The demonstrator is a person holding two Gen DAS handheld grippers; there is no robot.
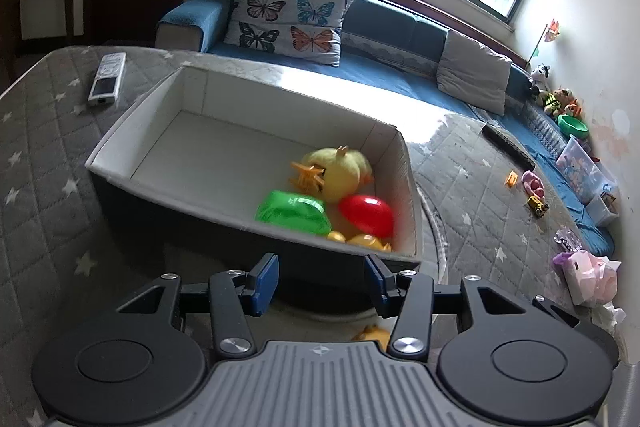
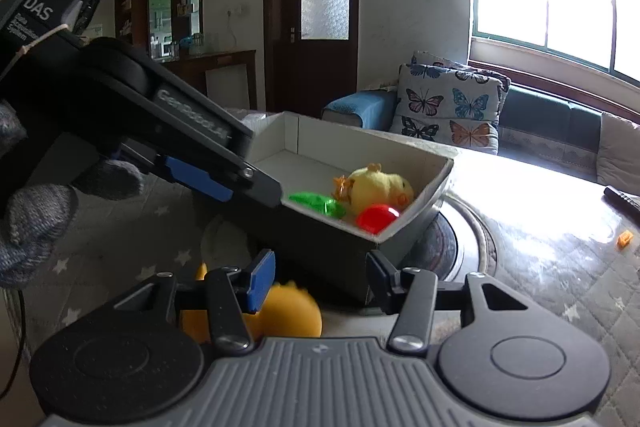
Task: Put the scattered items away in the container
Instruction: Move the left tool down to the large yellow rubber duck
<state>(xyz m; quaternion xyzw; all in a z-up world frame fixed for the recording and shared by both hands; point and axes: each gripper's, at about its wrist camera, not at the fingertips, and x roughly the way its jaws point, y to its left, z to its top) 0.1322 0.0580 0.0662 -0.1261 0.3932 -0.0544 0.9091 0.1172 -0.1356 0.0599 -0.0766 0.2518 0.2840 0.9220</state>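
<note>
Left wrist view: my left gripper [image 1: 322,277] hangs wide and empty before the container [image 1: 120,143], which holds a plush chick [image 1: 340,173], green toy [image 1: 292,211] and red egg [image 1: 366,213]. Small toys [image 1: 532,183] lie scattered at three o'clock.

Right wrist view: my right gripper [image 2: 320,281], wide and empty, hovers over an orange toy [image 2: 292,315] at six o'clock. I judge grabbing it comes next; the container's near wall crowds the approach.
</note>
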